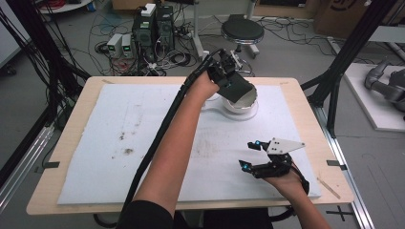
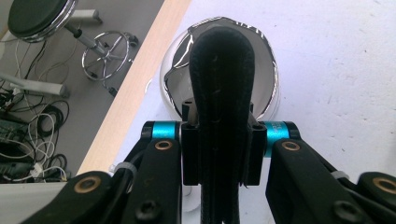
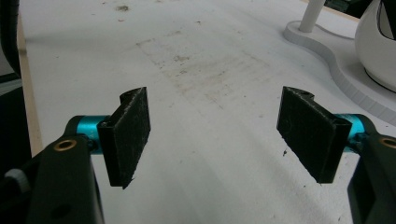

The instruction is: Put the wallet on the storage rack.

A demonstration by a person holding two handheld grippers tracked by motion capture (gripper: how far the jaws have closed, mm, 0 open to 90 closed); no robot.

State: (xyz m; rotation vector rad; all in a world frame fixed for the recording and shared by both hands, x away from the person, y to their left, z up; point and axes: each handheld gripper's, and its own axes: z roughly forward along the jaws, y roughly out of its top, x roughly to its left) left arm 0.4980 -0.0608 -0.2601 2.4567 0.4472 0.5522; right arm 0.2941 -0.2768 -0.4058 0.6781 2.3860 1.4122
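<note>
Black flat pouch-like piece (image 2: 223, 93), stitched along its length, sits clamped between the jaws of the left gripper (image 2: 223, 154); jaws fully closed on it, pads pressing both faces. In the left gripper view the piece sticks up past the jaws with its rounded end over the mouth of a shiny round metal bowl (image 2: 268, 88), which mirrors it on the inner wall. Whether the piece touches the bowl's inside I cannot tell. High view: left gripper (image 1: 228, 78) is at the far side of the table, the black piece (image 1: 239, 88) hanging tilted over the bowl (image 1: 248, 102), covering most of its opening. Bowl rests on a white flat base with a curved outline (image 1: 215, 106), which lies on the white foam sheet (image 1: 119, 167) covering the light wooden table (image 1: 71, 119). Foam sheet has brownish smudges left of centre. Right gripper (image 1: 250, 155) is near the table's near right edge, well apart from the bowl, held just above the foam sheet, grey three-cornered plate on top. Right gripper view: right gripper (image 3: 215, 130) jaws stand wide, nothing between the pads (image 3: 130, 135), bare stained foam (image 3: 210, 70) beyond, edge of the white base (image 3: 327, 51) and bowl side at upper right. Black round stool (image 1: 242, 29) and cables lie on the floor past the table.
</note>
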